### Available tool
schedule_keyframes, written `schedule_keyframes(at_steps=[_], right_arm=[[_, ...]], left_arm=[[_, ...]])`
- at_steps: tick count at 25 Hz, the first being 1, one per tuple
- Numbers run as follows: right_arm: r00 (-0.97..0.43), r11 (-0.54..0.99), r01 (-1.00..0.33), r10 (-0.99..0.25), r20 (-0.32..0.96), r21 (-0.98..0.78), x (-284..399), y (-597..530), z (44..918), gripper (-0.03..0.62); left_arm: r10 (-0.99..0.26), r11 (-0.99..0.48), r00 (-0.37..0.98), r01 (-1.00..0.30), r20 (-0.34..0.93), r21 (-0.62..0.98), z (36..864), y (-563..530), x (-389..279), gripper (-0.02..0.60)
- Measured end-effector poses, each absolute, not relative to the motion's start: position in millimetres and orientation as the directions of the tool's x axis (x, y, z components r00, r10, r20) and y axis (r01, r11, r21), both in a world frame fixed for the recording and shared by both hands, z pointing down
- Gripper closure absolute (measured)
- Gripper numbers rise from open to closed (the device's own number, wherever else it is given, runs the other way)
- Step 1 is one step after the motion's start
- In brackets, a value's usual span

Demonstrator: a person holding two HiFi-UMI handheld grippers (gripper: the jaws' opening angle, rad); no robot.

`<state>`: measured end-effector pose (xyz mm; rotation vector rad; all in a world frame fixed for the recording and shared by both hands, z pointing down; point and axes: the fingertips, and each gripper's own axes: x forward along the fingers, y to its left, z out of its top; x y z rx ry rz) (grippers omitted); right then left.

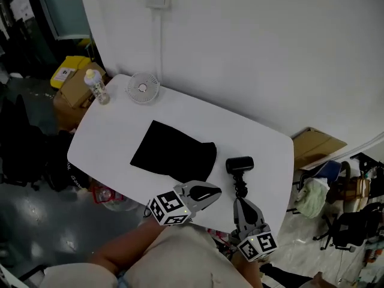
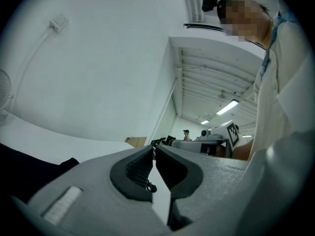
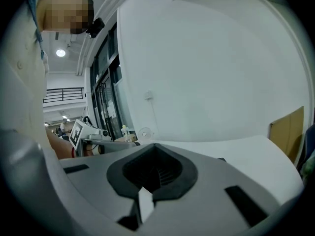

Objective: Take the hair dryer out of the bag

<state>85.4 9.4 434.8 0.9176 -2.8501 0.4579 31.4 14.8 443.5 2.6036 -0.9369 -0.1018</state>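
Note:
The black bag (image 1: 174, 152) lies flat and limp in the middle of the white table (image 1: 108, 137). To its right the black hair dryer (image 1: 239, 167) rests on the table outside the bag, head toward the wall and handle toward me. My left gripper (image 1: 215, 192) hovers at the bag's near right corner, pointing right, jaws shut and empty. My right gripper (image 1: 242, 201) points at the handle's near end, shut, with nothing between its jaws. In the left gripper view the shut gripper (image 2: 154, 154) shows the bag (image 2: 29, 163) at the lower left. The right gripper (image 3: 153, 147) is likewise shut in its own view.
A small white fan (image 1: 143, 89) and a plastic bottle (image 1: 96, 86) stand at the table's far left corner by the wall. Cardboard boxes (image 1: 75, 86) and dark bags crowd the floor on the left. More clutter and a cardboard sheet (image 1: 315, 144) lie to the right.

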Motion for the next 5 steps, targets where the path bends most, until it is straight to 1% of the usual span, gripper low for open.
schedule_keyframes(at_steps=[5], right_arm=[[-0.817,0.783,-0.576,-0.541,0.197,-0.235,75.6,13.8,435.1,0.579]], left_arm=[[-0.635,-0.713,0.772,-0.600,0.030,0.362,441.3,16.8,20.6,0.569]])
